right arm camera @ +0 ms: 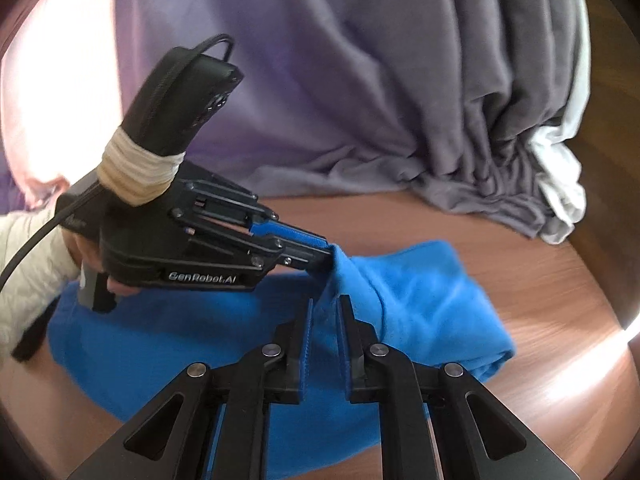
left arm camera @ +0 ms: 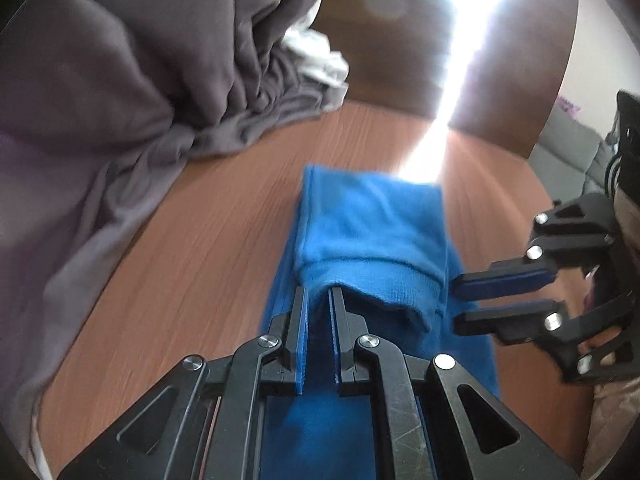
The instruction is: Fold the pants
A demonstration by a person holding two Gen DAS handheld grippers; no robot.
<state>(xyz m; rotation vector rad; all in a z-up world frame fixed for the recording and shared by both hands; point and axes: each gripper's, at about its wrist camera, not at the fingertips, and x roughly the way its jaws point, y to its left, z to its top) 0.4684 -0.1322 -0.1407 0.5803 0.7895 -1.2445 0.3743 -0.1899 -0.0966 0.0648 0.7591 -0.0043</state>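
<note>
Blue fleece pants (left arm camera: 372, 232) lie partly folded on a round wooden table (left arm camera: 200, 232). My left gripper (left arm camera: 318, 292) is shut on the ribbed hem of the upper layer and holds it lifted. In the left wrist view my right gripper (left arm camera: 458, 300) sits at the hem's right edge, its jaws a little apart. In the right wrist view the pants (right arm camera: 420, 300) stretch left to right, my right gripper (right arm camera: 325, 304) has blue cloth between its fingers, and my left gripper (right arm camera: 326, 250) pinches the same raised fold just beyond it.
A heap of grey clothes (left arm camera: 120, 80) with some white cloth (left arm camera: 320, 56) lies at the back left of the table, also in the right wrist view (right arm camera: 400, 80). Strong glare (left arm camera: 460, 60) crosses the table. A grey sofa (left arm camera: 568, 148) stands beyond the table's right edge.
</note>
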